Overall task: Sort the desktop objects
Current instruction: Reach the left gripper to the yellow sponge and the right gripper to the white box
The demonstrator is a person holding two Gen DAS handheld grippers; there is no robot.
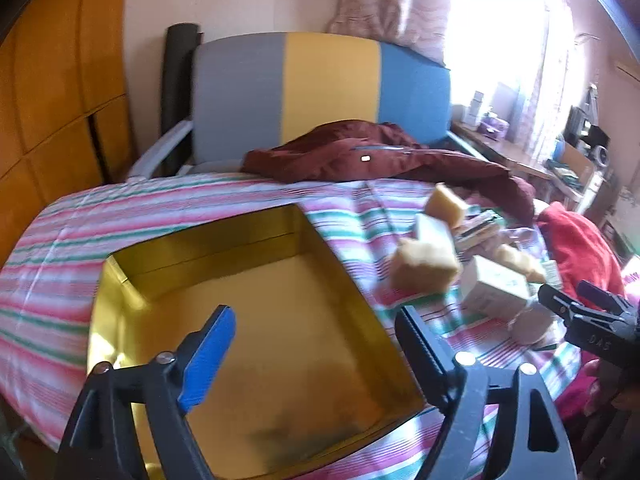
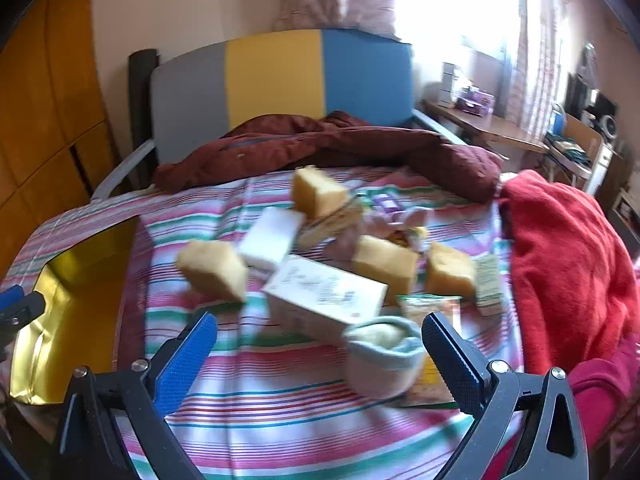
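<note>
A shallow gold tin box (image 1: 280,320) lies open and empty on the striped cloth; its edge shows at the left of the right wrist view (image 2: 68,304). My left gripper (image 1: 316,340) is open over the box. A heap of things lies to its right: several yellow sponges (image 2: 214,270), a white block (image 2: 272,238), a pale carton (image 2: 324,296) and a rolled grey sock (image 2: 384,356). My right gripper (image 2: 320,352) is open and empty, with the sock just inside its right finger. It also shows in the left wrist view (image 1: 576,300).
A dark red jacket (image 2: 328,144) lies across the back of the striped cloth (image 2: 280,420). A red blanket (image 2: 568,260) is bunched at the right. A grey, yellow and blue headboard (image 2: 280,80) stands behind. A wooden wardrobe (image 1: 52,112) is at the left.
</note>
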